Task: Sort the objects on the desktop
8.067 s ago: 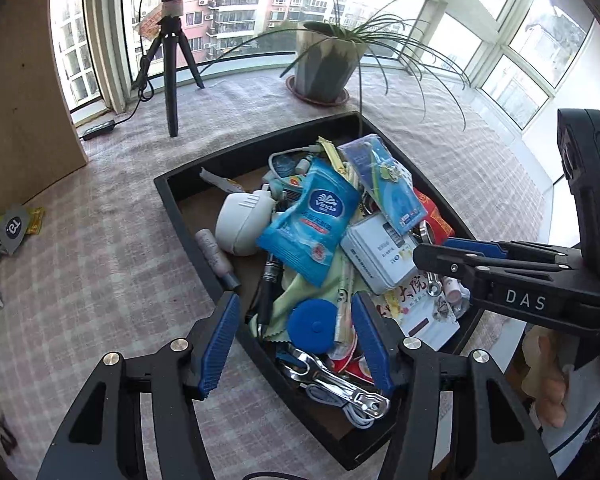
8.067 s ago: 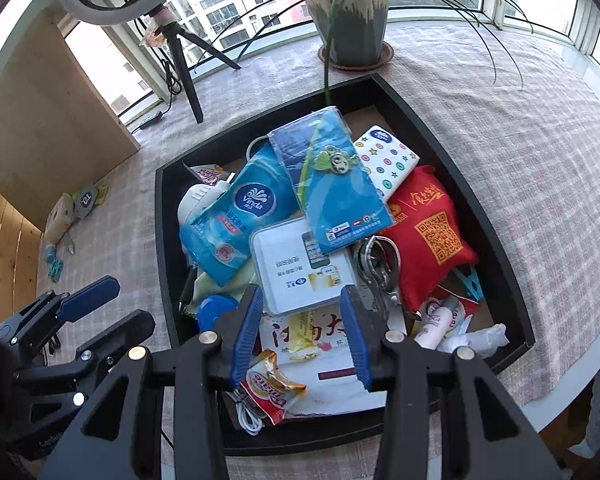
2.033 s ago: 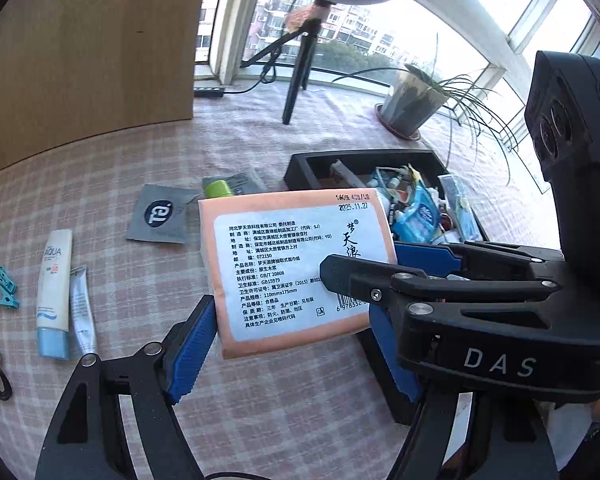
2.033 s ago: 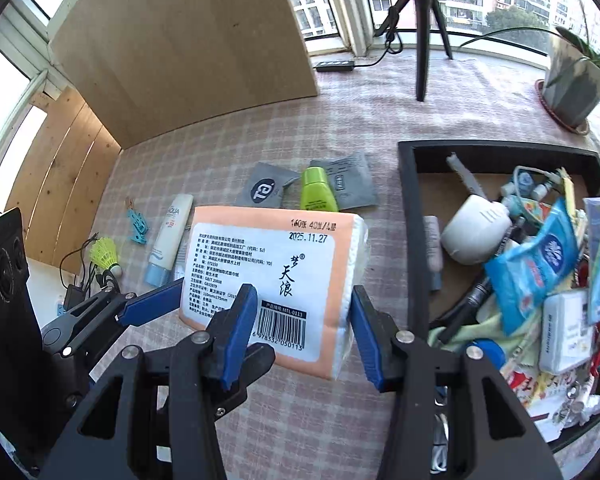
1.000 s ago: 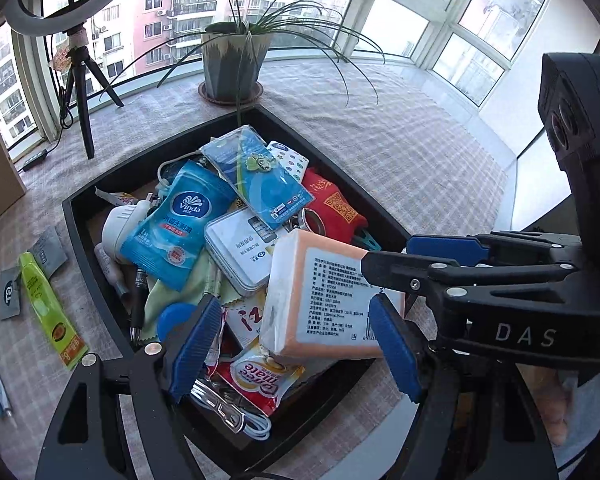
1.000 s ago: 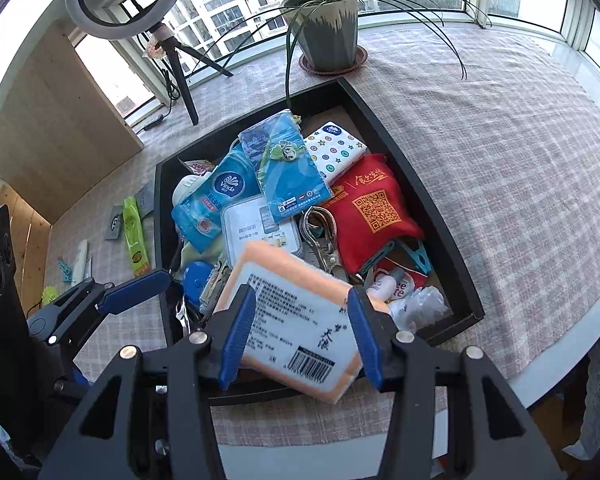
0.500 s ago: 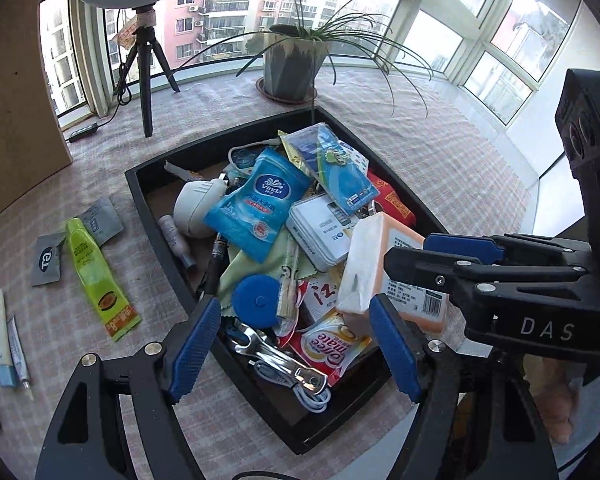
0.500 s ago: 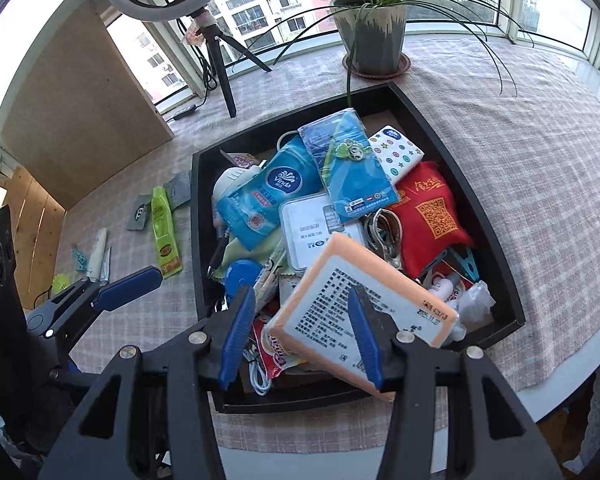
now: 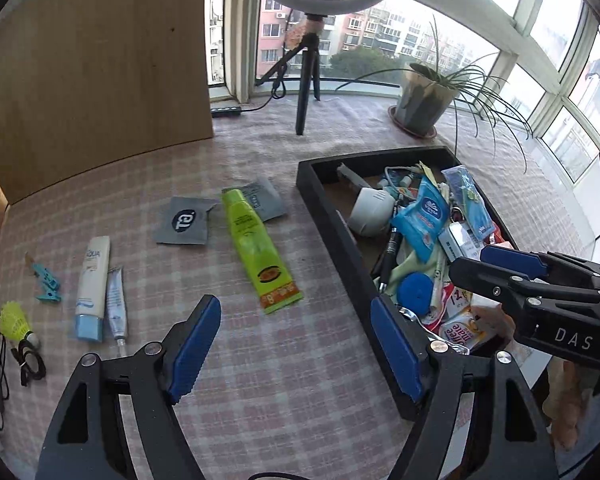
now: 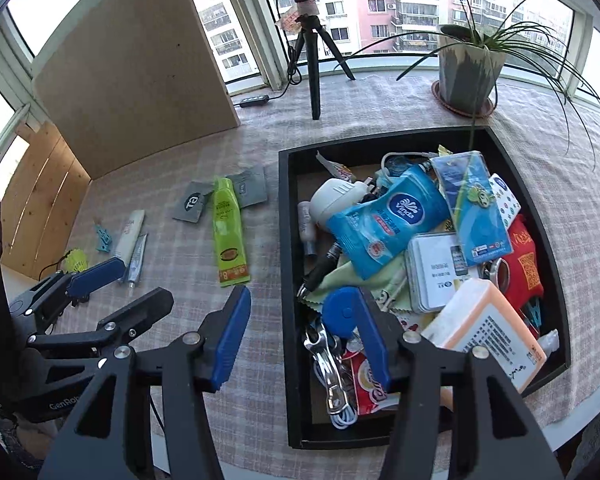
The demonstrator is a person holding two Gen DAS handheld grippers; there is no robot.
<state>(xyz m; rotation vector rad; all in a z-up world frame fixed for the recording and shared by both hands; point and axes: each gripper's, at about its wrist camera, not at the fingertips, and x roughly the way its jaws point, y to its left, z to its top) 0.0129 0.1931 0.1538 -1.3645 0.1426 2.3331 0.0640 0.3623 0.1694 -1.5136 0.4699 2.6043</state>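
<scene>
Both claws stand wide apart and hold nothing: the left gripper [image 9: 296, 344] hangs over the checked cloth beside the tray's left wall, the right gripper [image 10: 306, 340] straddles that wall. An orange-edged tissue pack [image 10: 488, 328] lies tilted in the black tray [image 10: 286, 240], at its near right corner, on top of the clutter. Just beyond it sit a white box [image 10: 436, 272] and a blue Vinda wipes pack [image 10: 388, 220]. Out on the cloth lie a green tube [image 9: 256, 244] and two grey sachets [image 9: 184, 220].
</scene>
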